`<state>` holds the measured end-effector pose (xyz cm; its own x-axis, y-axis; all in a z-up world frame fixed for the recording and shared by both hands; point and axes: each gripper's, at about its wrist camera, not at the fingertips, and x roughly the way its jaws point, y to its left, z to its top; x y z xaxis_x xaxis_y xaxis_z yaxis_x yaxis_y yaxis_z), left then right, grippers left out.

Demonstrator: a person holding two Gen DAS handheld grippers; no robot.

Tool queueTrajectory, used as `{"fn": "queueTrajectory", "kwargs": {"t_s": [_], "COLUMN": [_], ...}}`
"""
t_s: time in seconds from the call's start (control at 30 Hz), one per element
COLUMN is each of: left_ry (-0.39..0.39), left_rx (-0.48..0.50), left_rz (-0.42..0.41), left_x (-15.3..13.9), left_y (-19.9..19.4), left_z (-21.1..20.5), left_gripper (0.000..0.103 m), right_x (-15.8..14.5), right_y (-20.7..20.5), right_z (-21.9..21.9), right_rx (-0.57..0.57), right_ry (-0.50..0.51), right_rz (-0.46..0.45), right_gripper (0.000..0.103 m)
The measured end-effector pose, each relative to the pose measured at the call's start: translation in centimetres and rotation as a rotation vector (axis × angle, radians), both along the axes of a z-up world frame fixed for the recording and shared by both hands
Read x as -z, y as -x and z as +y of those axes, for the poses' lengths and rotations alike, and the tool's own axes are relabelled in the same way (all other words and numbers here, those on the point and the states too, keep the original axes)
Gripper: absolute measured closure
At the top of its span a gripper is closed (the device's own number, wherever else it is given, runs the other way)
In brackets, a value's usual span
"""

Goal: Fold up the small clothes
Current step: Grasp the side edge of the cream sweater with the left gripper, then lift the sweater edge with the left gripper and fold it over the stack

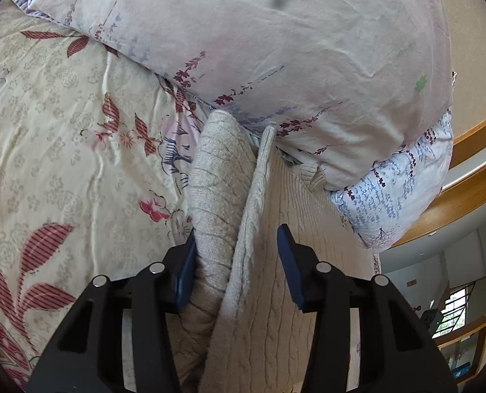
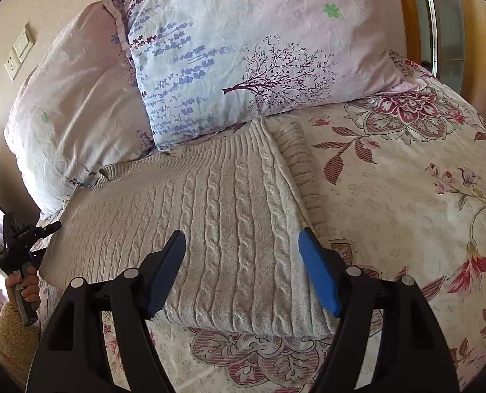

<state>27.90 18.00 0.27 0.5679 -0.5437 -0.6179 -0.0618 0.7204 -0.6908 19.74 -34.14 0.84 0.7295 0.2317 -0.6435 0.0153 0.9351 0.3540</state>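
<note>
Left wrist view: the left claw (image 1: 236,268) points down over a cream cable-knit sweater (image 1: 308,245) lying on a bed with a floral bedspread (image 1: 56,137). Its jaws stand apart; a raised fold of knit (image 1: 216,196) rises between them, brushing the left blue pad, while the other pad is clear of the cloth, so nothing is clamped. The fold likely stands up because the side of the garment is doubled over here. A large pale pillow (image 1: 259,32) presses against the sweater's far end. Right wrist view: the right claw (image 2: 243,268) hovers with its jaws wide apart over the sweater's near edge, gripping nothing. The sweater lies flat across the bedspread, its ribbed collar tucked against two pillows (image 2: 243,49), and a folded-in sleeve (image 2: 298,157) lies along its right side, which suggests the folding is partly done. At the left edge, a hand (image 2: 27,285) holds the other tool beside the bed.
</note>
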Motion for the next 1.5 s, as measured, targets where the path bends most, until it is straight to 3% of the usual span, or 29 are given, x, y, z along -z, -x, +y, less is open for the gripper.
{"fn": "queueTrajectory", "kwargs": {"t_s": [0.03, 0.13, 0.4, 0.67, 1.07, 1.23, 1.33, 1.47, 1.5], "left_ry": [0.010, 0.080, 0.215, 0.340, 0.374, 0.362, 0.352, 0.456, 0.453], "left_rx": [-0.001, -0.014, 0.044, 0.191, 0.326, 0.359, 0.393, 0.486, 0.498], "left_rz": [0.008, 0.016, -0.130, -0.176, -0.038, 0.000, 0.066, 0.072, 0.049], "left_x": [0.1, 0.4, -5.6, -8.6, -4.3, -3.0, -1.9, -2.2, -2.9], "left_y": [-0.1, -0.2, 0.0, -1.4, -3.3, -3.5, -4.4, -4.4, -4.2], "left_z": [-0.2, -0.8, -6.6, -18.4, -32.9, -36.7, -39.2, -40.1, -39.5], "left_gripper": [0.070, 0.080, 0.085, 0.086, 0.086, 0.086, 0.081, 0.080, 0.074], "right_x": [0.0, 0.0, -0.6, -0.6, -0.1, 0.4, 0.7, 0.4, 0.1], "right_y": [0.1, 0.4, 1.8, 3.2, 4.6, 4.6, 4.5, 4.2, 4.2], "right_z": [-0.1, -0.3, -2.2, -5.5, -9.5, -10.5, -10.9, -11.4, -11.8], "right_rx": [0.000, -0.001, 0.029, 0.074, 0.136, 0.158, 0.166, 0.171, 0.176], "right_ry": [-0.005, -0.011, -0.009, -0.028, -0.037, -0.047, -0.059, -0.076, -0.089], "right_rz": [0.000, -0.003, -0.039, -0.048, -0.050, -0.041, -0.031, -0.036, -0.044], "right_gripper": [0.028, 0.028, 0.027, 0.028, 0.027, 0.028, 0.028, 0.028, 0.028]}}
